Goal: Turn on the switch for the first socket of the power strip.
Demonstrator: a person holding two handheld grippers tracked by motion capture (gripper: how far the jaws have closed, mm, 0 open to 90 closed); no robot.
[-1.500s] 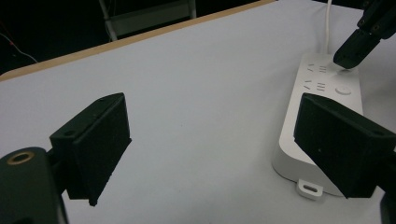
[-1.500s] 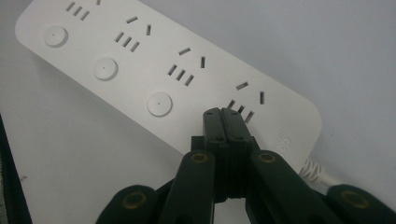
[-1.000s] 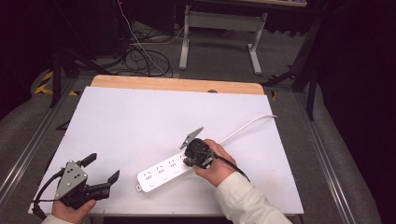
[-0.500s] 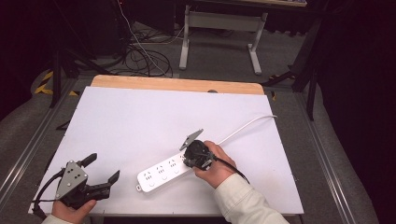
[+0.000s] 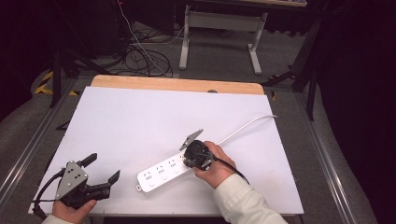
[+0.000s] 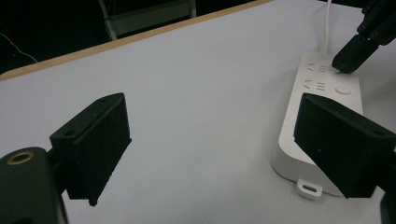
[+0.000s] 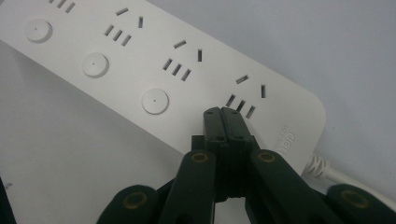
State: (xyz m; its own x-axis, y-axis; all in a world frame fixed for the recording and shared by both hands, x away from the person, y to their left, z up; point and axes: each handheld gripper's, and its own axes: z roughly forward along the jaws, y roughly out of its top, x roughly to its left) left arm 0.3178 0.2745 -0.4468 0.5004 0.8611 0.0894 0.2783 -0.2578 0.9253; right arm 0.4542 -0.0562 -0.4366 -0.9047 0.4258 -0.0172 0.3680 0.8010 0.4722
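A white power strip (image 5: 163, 173) lies on the white table top (image 5: 154, 116) near the front edge, and its white cable (image 5: 243, 127) runs off to the back right. My right gripper (image 5: 187, 163) is shut with nothing between its jaws. In the right gripper view its tip (image 7: 222, 112) rests on the power strip (image 7: 140, 60) beside the end socket, where a row of round buttons runs along the sockets. My left gripper (image 5: 101, 169) stands open at the front left, apart from the strip. In the left gripper view its wide jaws (image 6: 210, 112) frame bare table, with the strip (image 6: 322, 93) to the right.
The table has a wooden strip (image 5: 177, 85) along its far edge. Beyond it, black cables (image 5: 140, 56) lie on the floor beside the legs of a white desk (image 5: 219, 28). Metal rails run along both sides of the table.
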